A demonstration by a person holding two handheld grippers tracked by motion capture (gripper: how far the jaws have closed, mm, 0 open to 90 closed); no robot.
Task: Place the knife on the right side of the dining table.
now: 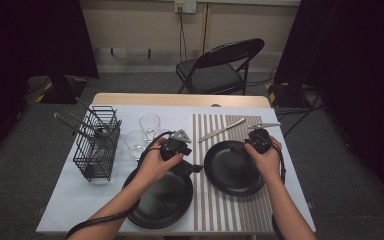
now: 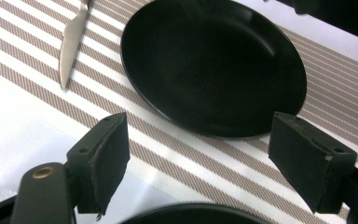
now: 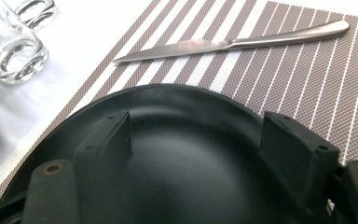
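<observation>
A black plate (image 1: 232, 167) lies on the striped placemat (image 1: 230, 210), and a second black plate (image 1: 162, 197) lies to its left on the white cloth. A table knife (image 1: 221, 129) rests on the mat beyond the first plate. My left gripper (image 1: 194, 168) hovers between the two plates, pointing right. In the left gripper view it (image 2: 198, 158) is open above the mat, with the plate (image 2: 214, 65) and the knife (image 2: 72, 42) ahead. My right gripper (image 1: 246, 146) is at the plate's far right rim. In its own view it (image 3: 196, 140) is open above the plate (image 3: 182, 158), with nothing between its pads.
A black wire basket (image 1: 97, 142) holding cutlery stands at the table's left. Two clear glasses (image 1: 150, 125) stand between the basket and the mat, also seen as glasses (image 3: 14, 51) in the right gripper view. A folding chair (image 1: 220, 67) stands beyond the table's far edge.
</observation>
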